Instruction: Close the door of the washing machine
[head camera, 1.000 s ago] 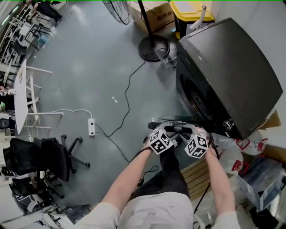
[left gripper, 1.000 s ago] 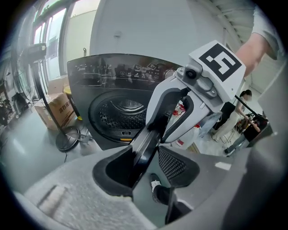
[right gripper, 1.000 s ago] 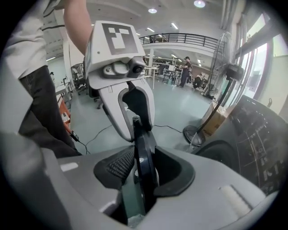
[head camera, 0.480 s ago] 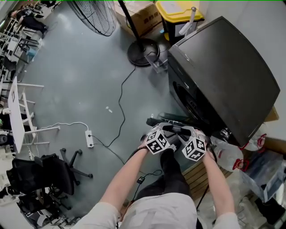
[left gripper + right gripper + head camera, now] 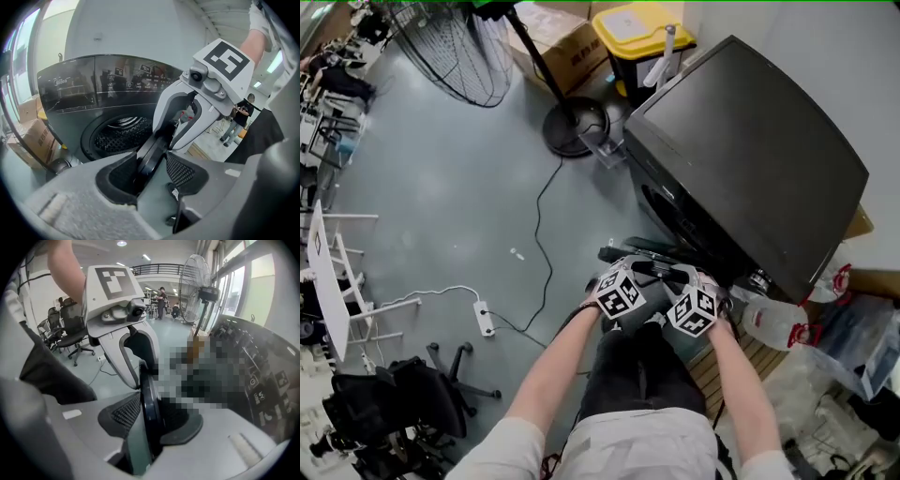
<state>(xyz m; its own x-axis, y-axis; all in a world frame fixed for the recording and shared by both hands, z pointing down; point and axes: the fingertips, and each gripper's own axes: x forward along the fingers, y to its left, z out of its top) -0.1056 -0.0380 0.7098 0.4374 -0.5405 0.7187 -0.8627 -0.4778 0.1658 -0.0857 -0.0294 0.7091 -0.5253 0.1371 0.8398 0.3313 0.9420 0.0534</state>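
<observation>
Washing machine door [image 5: 626, 253] edge sits between both tongs.
Right gripper [image 5: 151, 409] seems to pinch it; left gripper [image 5: 150, 163] jaws have just been opening, loose around it.

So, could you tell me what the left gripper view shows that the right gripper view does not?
Only the left gripper view: the open drum and cardboard boxes. Only the right gripper view: the pedestal fan and office chairs. Both: the door edge between the jaws; the right hand-held gripper clamps it, the left hand-held gripper's jaws have just been opening.

Dark round door [image 5: 149, 159] — open, edge-on
</observation>
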